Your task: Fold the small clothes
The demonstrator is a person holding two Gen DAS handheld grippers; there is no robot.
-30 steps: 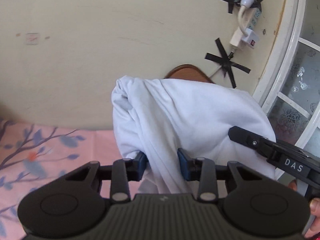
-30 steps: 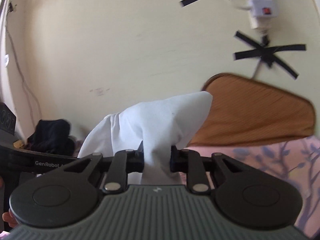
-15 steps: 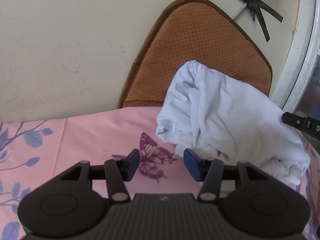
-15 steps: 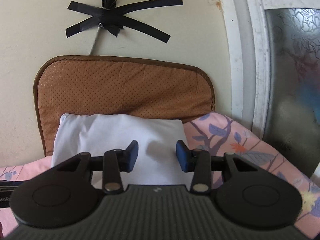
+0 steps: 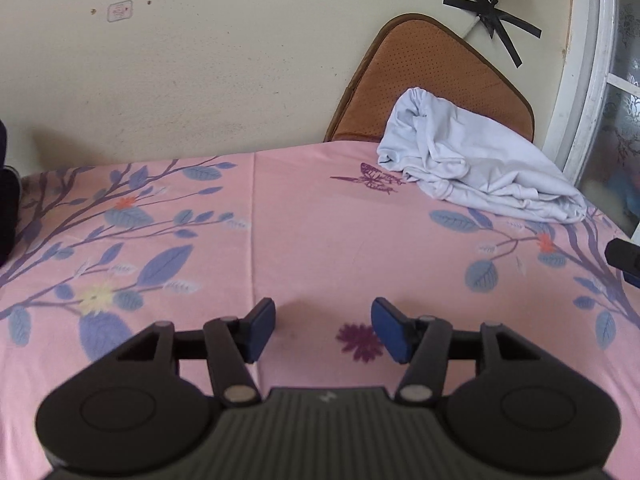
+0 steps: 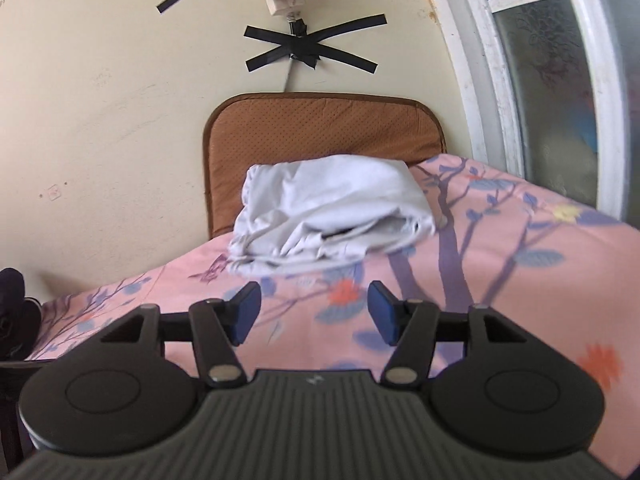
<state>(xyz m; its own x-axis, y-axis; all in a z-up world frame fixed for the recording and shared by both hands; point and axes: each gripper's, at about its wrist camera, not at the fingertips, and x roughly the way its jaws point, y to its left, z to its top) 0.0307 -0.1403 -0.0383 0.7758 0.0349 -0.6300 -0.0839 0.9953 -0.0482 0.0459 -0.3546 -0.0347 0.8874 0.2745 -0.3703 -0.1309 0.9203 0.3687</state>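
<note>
A white garment (image 5: 476,164) lies roughly folded at the far right of the pink flowered sheet (image 5: 312,240), against a brown cushion. In the right wrist view the same white garment (image 6: 332,216) sits straight ahead, a short way beyond the fingertips. My left gripper (image 5: 323,330) hovers over bare sheet, well back from the garment, its jaws opening with nothing between them. My right gripper (image 6: 314,312) is also over the sheet, its jaws opening and empty. The tip of the right gripper (image 5: 624,258) shows at the right edge of the left wrist view.
A brown perforated cushion (image 6: 320,136) leans on the cream wall behind the garment. A white window frame (image 6: 500,64) stands to the right. A power strip taped with black tape (image 6: 312,48) hangs on the wall. Dark clothing (image 6: 16,312) lies at the far left.
Both grippers held the white garment up a second ago. They let it go onto the sheet by the cushion, opened wider and drew back and down from it.
</note>
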